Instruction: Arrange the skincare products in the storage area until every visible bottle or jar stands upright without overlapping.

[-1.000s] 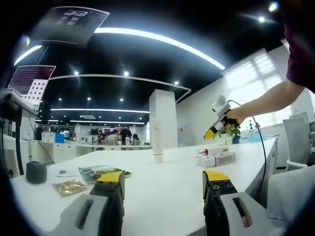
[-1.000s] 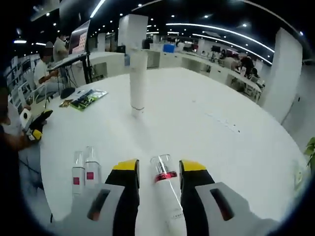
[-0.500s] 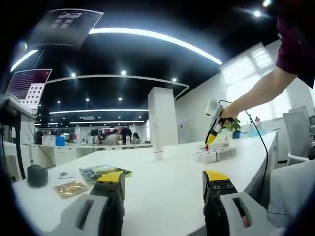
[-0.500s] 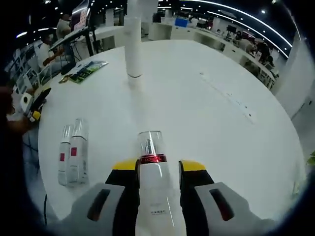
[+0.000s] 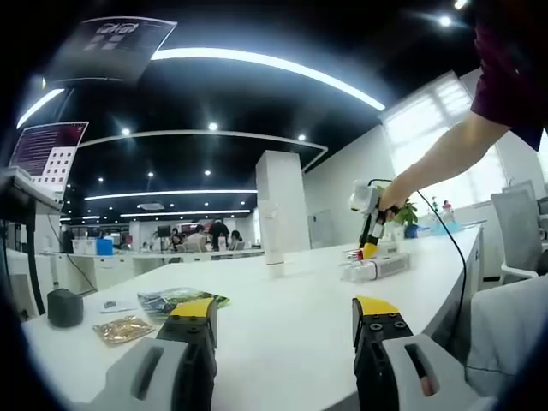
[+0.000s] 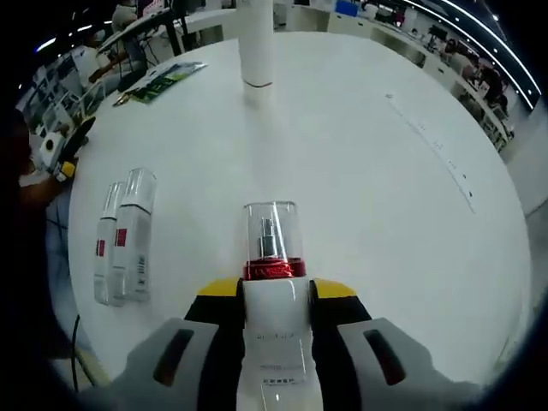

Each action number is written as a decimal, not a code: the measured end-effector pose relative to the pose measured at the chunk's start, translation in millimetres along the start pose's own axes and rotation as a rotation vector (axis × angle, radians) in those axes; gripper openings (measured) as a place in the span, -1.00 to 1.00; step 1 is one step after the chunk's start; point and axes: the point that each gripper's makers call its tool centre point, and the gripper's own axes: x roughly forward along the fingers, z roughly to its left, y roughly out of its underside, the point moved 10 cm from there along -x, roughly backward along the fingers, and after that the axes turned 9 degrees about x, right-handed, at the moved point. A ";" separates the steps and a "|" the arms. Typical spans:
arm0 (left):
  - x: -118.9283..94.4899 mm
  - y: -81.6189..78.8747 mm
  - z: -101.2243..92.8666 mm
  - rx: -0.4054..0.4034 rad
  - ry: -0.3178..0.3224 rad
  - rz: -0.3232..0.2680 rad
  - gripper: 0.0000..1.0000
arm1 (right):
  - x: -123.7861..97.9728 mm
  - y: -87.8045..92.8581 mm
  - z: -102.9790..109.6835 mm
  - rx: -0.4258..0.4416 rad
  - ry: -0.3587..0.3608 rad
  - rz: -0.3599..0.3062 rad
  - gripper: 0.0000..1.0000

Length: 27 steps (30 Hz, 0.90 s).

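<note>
Bottle [image 6: 272, 291] axis is what the coming move turns on: the white pump bottle with its clear cap and red collar lies flat on the white table [image 6: 360, 145], long axis running straight out along the right gripper [image 6: 272, 300], cap end pointing away from it. The yellow-tipped jaws stand on either side of the body just below the collar and seem to be closing on it, though a firm pinch can't be confirmed. Standing it up likely means swinging the cap end upward. To the left lie two smaller bottles [image 6: 120, 235], side by side and touching, also flat. A tall white tube [image 6: 255, 43] stands upright farther off. The left gripper [image 5: 282, 321] hangs spread and empty over the near table edge, well apart from the bottles, so the right is plainly nearer.
</note>
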 end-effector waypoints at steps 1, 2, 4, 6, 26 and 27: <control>0.0 0.0 0.0 0.004 0.003 0.003 0.32 | 1.2 -0.1 0.2 -0.005 0.000 0.011 -0.42; -0.1 -0.1 0.0 0.005 0.006 0.003 0.32 | 1.4 -0.4 0.0 -0.009 -0.007 0.019 -0.42; -0.6 -0.2 0.0 0.003 0.009 0.002 0.32 | 1.3 -0.6 0.4 0.009 -0.021 0.021 -0.42; -0.8 -0.2 -0.4 0.003 0.011 0.003 0.32 | 1.3 -0.9 -0.2 0.058 -0.008 0.021 -0.42; 0.5 -0.3 -0.6 -0.007 0.003 0.006 0.32 | 1.6 1.5 6.8 0.048 0.041 -0.066 -0.45; 0.4 -0.4 -0.6 -0.007 0.003 0.006 0.32 | 1.7 1.0 6.5 0.041 0.048 -0.068 -0.45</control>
